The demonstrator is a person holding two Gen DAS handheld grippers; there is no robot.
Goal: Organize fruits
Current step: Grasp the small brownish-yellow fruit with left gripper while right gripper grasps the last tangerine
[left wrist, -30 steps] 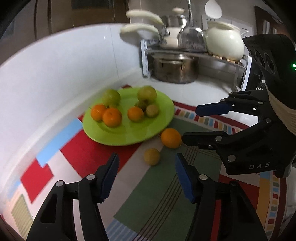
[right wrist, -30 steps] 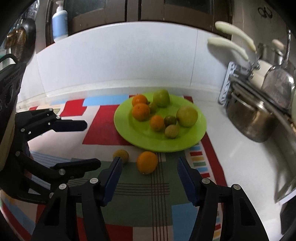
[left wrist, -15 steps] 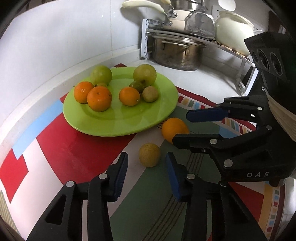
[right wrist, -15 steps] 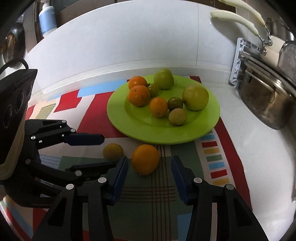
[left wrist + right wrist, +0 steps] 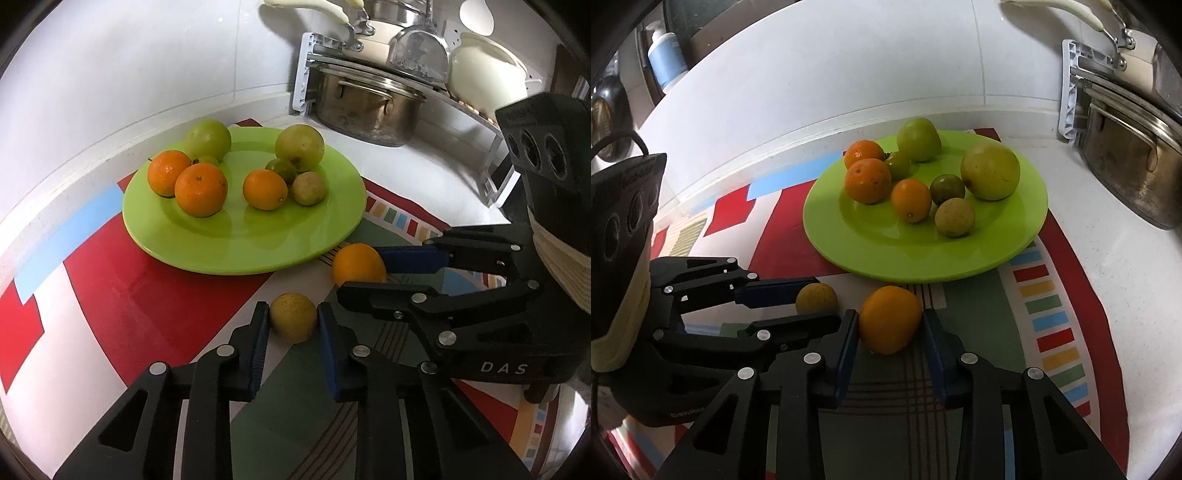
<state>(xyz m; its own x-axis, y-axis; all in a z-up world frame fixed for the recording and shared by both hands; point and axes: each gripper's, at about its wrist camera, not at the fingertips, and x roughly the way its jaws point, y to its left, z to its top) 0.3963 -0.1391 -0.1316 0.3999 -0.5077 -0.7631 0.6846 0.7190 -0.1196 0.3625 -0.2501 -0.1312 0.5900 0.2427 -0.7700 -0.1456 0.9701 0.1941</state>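
A small yellowish fruit (image 5: 293,321) lies on the mat just in front of the green plate (image 5: 221,254), and my left gripper (image 5: 291,314) is shut on it, a pad against each side. To its right an orange (image 5: 890,319) rests on the mat between the pads of my right gripper (image 5: 890,317), whose jaws are closing and touch its sides. The plate (image 5: 886,258) holds several oranges and green fruits. Each wrist view shows the other gripper beside its own: the right gripper (image 5: 364,273) and the left gripper (image 5: 818,301).
A colourful patterned mat (image 5: 129,295) covers the white counter. A steel pot (image 5: 365,107) sits under a dish rack at the back right, with a white ceramic pot (image 5: 484,77) on top. The white wall runs close behind the plate. A soap bottle (image 5: 666,59) stands far left.
Both grippers have come down and forward onto the two loose fruits. Their jaws, wide apart a second ago, have narrowed around the yellowish fruit and the orange.
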